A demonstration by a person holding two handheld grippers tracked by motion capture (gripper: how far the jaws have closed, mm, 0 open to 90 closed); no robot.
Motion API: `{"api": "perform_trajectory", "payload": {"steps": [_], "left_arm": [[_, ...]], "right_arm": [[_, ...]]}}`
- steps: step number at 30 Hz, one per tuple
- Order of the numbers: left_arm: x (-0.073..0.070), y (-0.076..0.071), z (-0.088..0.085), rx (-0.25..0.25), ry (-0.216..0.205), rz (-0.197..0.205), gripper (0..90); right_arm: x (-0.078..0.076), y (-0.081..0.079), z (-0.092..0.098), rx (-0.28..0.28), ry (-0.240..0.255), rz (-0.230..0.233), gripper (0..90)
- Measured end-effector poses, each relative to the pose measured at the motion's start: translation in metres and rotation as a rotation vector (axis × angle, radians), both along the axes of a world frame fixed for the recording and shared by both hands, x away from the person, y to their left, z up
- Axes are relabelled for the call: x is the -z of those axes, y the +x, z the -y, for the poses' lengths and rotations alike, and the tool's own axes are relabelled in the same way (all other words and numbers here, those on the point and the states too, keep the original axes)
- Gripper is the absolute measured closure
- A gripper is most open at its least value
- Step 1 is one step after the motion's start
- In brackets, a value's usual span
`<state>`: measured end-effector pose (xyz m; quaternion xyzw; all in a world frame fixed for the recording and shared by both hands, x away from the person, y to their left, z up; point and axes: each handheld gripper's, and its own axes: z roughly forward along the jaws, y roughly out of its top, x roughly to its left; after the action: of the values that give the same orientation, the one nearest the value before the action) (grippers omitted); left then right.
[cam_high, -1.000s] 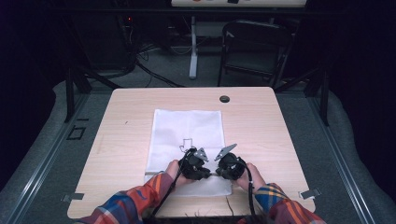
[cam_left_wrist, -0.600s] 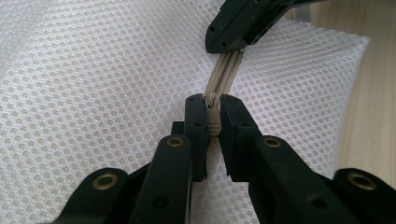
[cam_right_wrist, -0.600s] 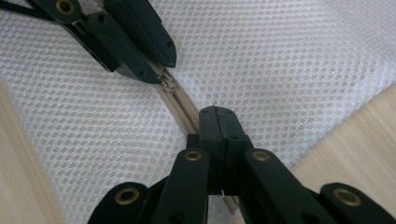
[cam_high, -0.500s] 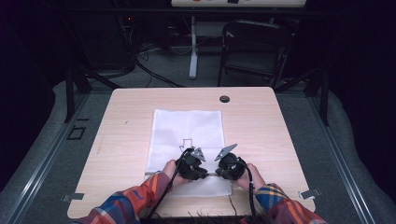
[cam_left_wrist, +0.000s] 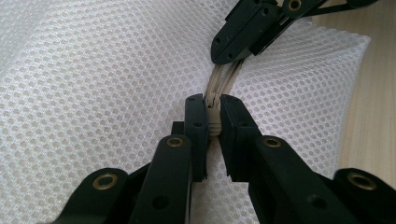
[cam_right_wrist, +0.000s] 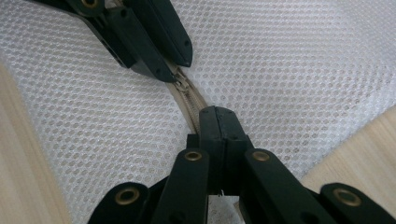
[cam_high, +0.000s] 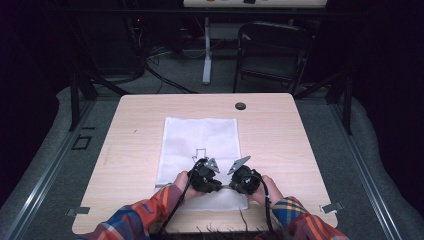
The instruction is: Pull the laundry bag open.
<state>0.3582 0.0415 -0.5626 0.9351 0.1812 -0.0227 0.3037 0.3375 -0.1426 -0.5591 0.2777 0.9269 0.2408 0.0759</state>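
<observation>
A white mesh bag (cam_high: 200, 135) lies flat on the wooden table (cam_high: 280, 145), with a beige zipper (cam_left_wrist: 223, 77) running along its near end. My left gripper (cam_left_wrist: 212, 109) is shut on the zipper, and beige tape shows between its jaws. My right gripper (cam_right_wrist: 217, 116) is also shut on the zipper a short way along it, facing the left one. In the high view the left gripper (cam_high: 212, 182) and right gripper (cam_high: 237, 184) meet tip to tip over the bag's near edge. A small metal slider (cam_right_wrist: 180, 84) sits by the left gripper's tips.
A black arrow outline (cam_high: 201, 152) is printed on the bag just beyond the grippers. A black grommet (cam_high: 240, 106) sits at the table's far edge. A chair (cam_high: 272, 50) and cables stand on the floor behind. Bare wood lies to both sides of the bag.
Both grippers have drifted slightly to the left over the bag's near edge. Their hold on the zipper looks unchanged.
</observation>
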Motion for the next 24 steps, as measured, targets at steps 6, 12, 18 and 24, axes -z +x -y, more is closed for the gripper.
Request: {"api": "perform_trajectory", "payload": {"steps": [6,12,18,24], "left_arm": [[0.0,0.001,-0.004,-0.005,-0.001,-0.011,81.6],[0.0,0.001,-0.008,-0.008,-0.002,-0.02,81.6],[0.0,0.002,-0.015,-0.017,0.003,-0.026,81.6],[-0.001,0.002,-0.021,-0.021,0.004,-0.029,81.5]], "right_arm": [[-0.001,0.001,0.002,0.004,0.0,-0.014,90.0],[0.0,0.001,0.003,0.006,0.007,-0.018,90.0],[0.0,0.002,0.003,0.017,0.009,-0.023,90.0],[-0.002,0.002,0.003,0.013,-0.015,-0.026,90.0]]}}
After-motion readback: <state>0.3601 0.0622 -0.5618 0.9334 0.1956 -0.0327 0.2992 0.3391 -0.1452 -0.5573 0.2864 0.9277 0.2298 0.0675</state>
